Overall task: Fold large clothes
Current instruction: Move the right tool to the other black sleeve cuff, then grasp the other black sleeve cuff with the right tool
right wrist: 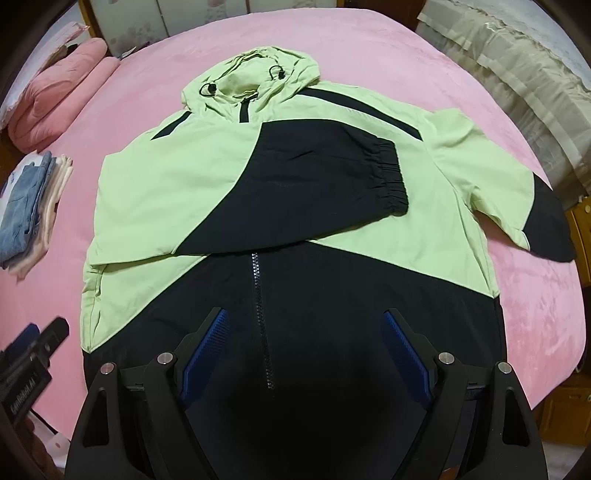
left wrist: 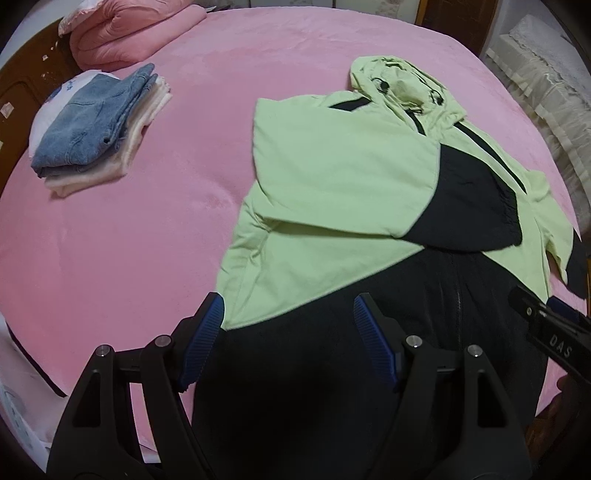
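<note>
The right gripper (right wrist: 304, 350) and left gripper (left wrist: 288, 339) hang open and empty over the jacket's (right wrist: 258, 177) black hem at the bed's (right wrist: 517, 295) near edge. Best pinch both hem corners evenly.

A bed covered by a pink blanket (left wrist: 155, 221) is filling most of both views. A stack of folded clothes (left wrist: 96, 136), with blue denim on top and pale pink and white pieces beneath, is lying on the blanket at 10 o'clock in the left wrist view and at 9 o'clock in the right wrist view. A rolled pink quilt (left wrist: 129, 33) is resting beyond the stack at 11 o'clock, near a dark wooden headboard (left wrist: 33, 81). A beige lace-edged cover (right wrist: 517, 55) is lying off the bed at 1 o'clock.
</note>
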Tool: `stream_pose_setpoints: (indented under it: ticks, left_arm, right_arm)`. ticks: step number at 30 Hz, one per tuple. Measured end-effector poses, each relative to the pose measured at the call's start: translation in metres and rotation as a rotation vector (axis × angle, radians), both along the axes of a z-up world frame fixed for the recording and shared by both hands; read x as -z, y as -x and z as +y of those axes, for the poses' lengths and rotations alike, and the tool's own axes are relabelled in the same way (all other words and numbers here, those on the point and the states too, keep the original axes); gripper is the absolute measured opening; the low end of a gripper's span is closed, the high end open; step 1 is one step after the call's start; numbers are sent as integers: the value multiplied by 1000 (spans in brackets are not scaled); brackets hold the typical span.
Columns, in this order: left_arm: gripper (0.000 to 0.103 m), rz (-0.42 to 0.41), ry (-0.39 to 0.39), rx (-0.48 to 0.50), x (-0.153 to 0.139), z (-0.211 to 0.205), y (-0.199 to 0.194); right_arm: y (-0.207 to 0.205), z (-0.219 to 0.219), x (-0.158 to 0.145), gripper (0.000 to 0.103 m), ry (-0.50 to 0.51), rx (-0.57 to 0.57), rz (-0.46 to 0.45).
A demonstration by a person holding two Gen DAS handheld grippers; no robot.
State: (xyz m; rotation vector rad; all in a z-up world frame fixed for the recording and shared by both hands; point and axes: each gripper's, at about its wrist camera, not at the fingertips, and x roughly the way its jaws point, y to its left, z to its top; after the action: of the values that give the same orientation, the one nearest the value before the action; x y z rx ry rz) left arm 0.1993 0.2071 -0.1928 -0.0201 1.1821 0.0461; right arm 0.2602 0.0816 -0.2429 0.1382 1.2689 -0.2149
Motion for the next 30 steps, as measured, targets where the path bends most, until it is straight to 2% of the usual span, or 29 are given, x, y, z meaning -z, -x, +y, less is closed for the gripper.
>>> stream_pose_setpoints:
  ticks: [5, 10, 13, 18, 22, 25, 28, 30]
  left_arm:
    - [71, 22, -7, 25, 11, -13, 12]
    - [71, 48, -36, 42, 18, -37, 18]
    - [71, 58, -50, 45, 20, -57, 18]
    - [71, 87, -92, 49, 21, -116, 13]
    - [71, 114, -118, 71, 24, -191, 6]
    - [71, 133, -152, 123, 29, -264, 1]
    - [71, 134, -153, 176, 32, -333, -6]
    - [71, 139, -158, 211, 35, -378, -11]
  right_arm:
    - [9, -2, 5, 85, 10, 21, 55]
    - [14, -15, 13, 85, -34, 24, 75]
    - [15, -33, 18, 85, -54, 19, 83]
    - [15, -87, 32, 85, -131, 14, 111]
    - [20, -149, 39, 85, -153, -1, 145]
    - [26, -216, 39, 85, -158, -17, 123]
    - [31, -279, 37, 85, -132, -19, 109]
    - [34, -321, 36, 85, -151, -11, 103]
